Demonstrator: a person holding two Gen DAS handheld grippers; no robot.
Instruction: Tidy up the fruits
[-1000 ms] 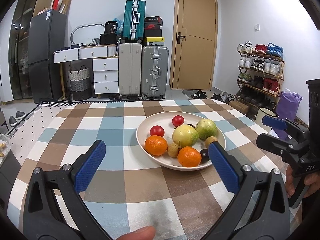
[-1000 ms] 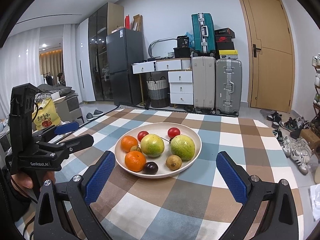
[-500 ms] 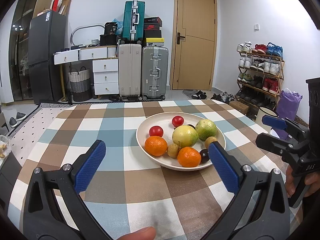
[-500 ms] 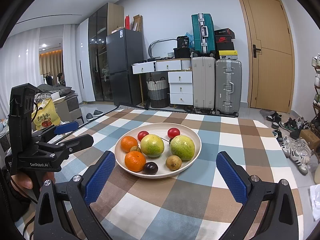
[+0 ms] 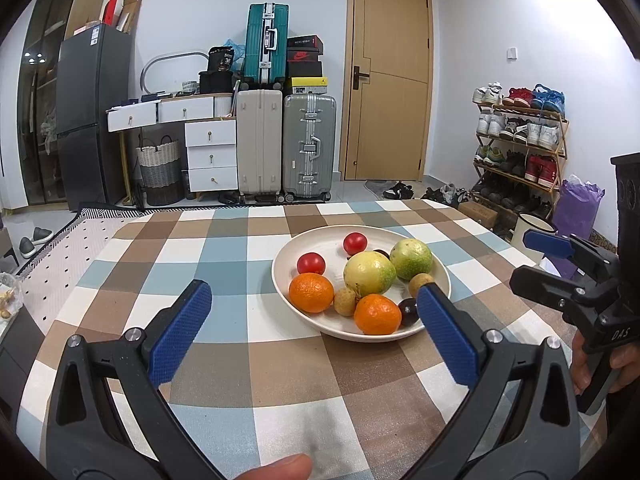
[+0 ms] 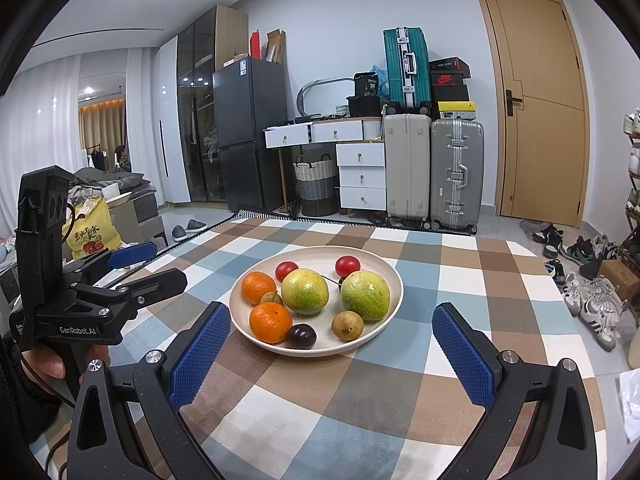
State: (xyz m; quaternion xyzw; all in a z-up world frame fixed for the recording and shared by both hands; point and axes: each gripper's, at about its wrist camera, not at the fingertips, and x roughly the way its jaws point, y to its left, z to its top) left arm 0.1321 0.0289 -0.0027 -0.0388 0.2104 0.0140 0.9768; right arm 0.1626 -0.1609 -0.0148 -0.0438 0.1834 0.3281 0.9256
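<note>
Left tool (image 5: 312,336): blue pads spread wide, empty, low in the left wrist view above the checked surface (image 5: 224,264). Right tool (image 6: 332,356): pads equally wide, empty, at the bottom of the right wrist view.

Cross-views: the left wrist view catches the right tool at the right edge, gripped by a hand (image 5: 588,364); the right wrist view catches the left tool at the left edge. Only the left view shows the shoe rack (image 5: 516,148); only the right shows the yellow bag (image 6: 90,232).

Plate (image 6: 384,268), centre frame on the surface: two oranges (image 6: 270,322), two red tomatoes (image 6: 347,266), two green-yellow fruits (image 6: 365,295), small brown fruits (image 6: 347,325), one dark plum (image 6: 301,336).

Obscured: another dark fruit behind the green pair, mostly hidden; the left tool's right pad overlaps the plate rim.
</note>
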